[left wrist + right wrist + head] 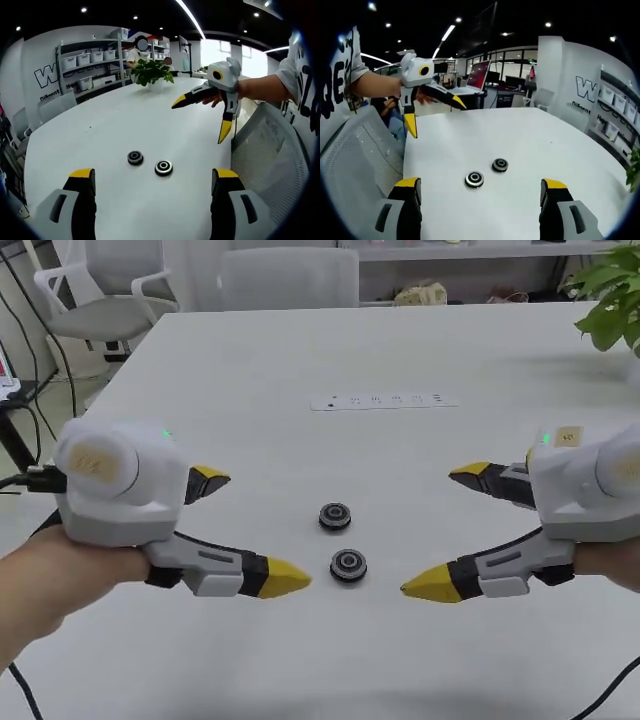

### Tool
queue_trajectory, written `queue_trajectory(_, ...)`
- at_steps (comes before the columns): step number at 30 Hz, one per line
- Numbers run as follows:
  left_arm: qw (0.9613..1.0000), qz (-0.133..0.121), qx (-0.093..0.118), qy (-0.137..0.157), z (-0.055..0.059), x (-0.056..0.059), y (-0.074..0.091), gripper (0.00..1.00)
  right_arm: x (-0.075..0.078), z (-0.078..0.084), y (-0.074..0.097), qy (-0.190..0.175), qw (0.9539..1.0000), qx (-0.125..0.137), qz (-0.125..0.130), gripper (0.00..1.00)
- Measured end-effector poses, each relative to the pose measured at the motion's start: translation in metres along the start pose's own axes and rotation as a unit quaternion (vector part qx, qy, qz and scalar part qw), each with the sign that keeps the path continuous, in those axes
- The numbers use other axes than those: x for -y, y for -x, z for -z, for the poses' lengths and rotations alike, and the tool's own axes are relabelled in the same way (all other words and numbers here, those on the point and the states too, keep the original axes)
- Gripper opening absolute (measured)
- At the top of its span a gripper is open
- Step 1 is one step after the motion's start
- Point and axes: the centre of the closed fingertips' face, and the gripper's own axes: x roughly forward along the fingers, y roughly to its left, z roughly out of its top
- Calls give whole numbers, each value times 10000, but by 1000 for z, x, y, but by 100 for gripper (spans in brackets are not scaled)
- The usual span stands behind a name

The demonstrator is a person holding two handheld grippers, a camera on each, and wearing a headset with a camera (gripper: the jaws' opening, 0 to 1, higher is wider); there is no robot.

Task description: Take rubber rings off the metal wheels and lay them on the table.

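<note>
The left hand-held gripper (262, 530), smooth white plastic with curved black jaws ending in yellow tips, hovers released, jaws spread wide and empty. The right hand-held gripper (432, 530) mirrors it, equally open. Between their tips, on the matte white bench (300, 370), lie the nearer round metal wheel (348, 564) and the farther round metal wheel (335, 517), just apart. Each lies flat with its axle pointing up and wears a black rubber ring (348, 578).

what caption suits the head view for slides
Both open, left gripper and right gripper flank the far wheel and near wheel on the table
</note>
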Motion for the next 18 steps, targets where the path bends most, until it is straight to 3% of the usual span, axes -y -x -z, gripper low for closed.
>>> queue_trajectory(8, 10000, 76, 44, -26, -5, 1, -6, 94, -1, 1, -6, -35, 10000, 16, -60, 99)
queue_trajectory(18, 9997, 201, -53, -129, -1, 4, -16, 92, -1, 2, -14, -117, 9999, 47, -106, 99)
